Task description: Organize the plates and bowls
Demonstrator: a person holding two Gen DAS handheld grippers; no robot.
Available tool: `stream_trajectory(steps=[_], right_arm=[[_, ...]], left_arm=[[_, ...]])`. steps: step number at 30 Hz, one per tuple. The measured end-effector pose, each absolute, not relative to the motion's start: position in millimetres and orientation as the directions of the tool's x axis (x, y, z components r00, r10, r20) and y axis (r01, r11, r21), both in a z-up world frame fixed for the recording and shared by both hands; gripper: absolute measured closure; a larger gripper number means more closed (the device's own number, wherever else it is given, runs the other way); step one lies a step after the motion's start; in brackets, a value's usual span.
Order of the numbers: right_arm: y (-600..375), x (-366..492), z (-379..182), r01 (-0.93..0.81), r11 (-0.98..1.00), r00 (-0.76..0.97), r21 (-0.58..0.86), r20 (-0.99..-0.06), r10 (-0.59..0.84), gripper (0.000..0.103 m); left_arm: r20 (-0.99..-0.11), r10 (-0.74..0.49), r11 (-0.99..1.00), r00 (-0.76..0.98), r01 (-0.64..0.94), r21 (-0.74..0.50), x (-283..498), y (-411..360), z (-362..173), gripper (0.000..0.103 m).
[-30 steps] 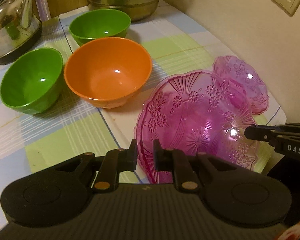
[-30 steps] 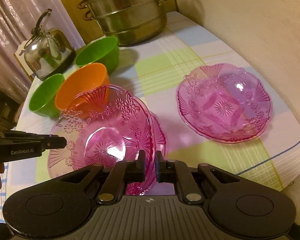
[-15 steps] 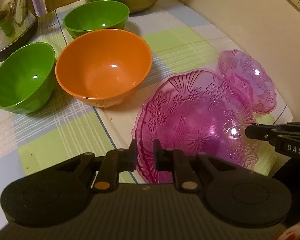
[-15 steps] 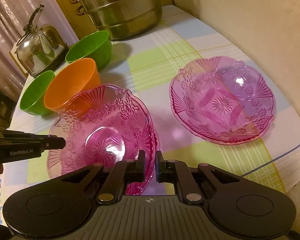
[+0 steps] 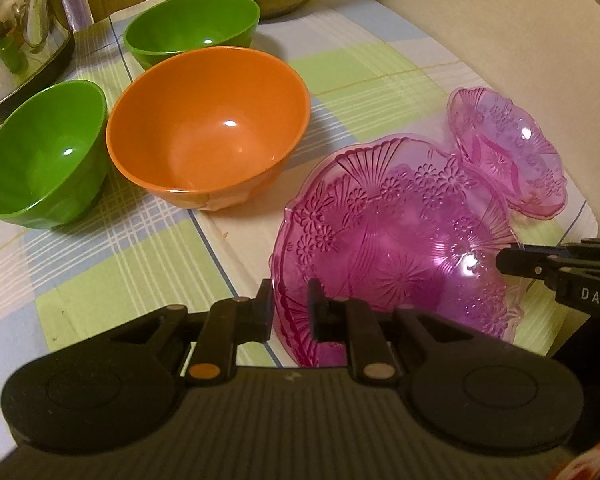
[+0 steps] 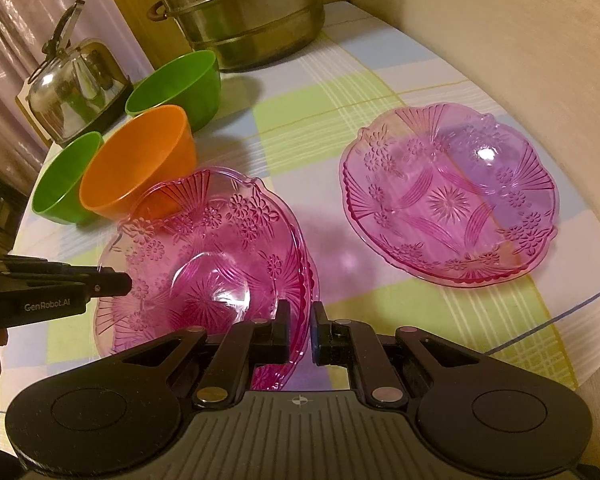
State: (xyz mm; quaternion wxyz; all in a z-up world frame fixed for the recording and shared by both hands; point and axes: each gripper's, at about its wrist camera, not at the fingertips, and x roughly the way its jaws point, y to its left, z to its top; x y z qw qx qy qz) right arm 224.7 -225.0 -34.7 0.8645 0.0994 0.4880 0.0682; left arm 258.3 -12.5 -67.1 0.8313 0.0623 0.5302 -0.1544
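Observation:
Both grippers pinch opposite rims of a stack of pink patterned glass plates [image 5: 400, 240] [image 6: 208, 260], held just above the checked tablecloth. My left gripper [image 5: 290, 310] is shut on its near rim; my right gripper [image 6: 300, 330] is shut on the other rim. A second pink plate [image 6: 452, 196] [image 5: 508, 152] lies flat on the table to the right near the wall. An orange bowl [image 5: 208, 124] [image 6: 136, 160] stands between two green bowls [image 5: 40, 148] [image 5: 192, 20].
A steel kettle [image 6: 76, 88] and a large steel steamer pot [image 6: 244, 12] stand at the back. The wall [image 6: 500, 40] runs along the right. The table edge [image 6: 580, 360] is close at the lower right.
Both grippers have carried the held pink plates closer to the table, toward the lone pink plate. The bowls and the lone plate have not moved.

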Motion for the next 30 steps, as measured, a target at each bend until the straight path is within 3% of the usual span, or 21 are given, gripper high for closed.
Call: stream_trajectory(steps=[30], right_arm=[[-225.5,226.9,-37.8,-0.023,0.975,0.524,0.222,-0.828,0.201,0.094]], left_arm=[[-0.902,-0.162,0.949,0.4,0.314,-0.032,260.7,-12.5,-72.6,0.087]])
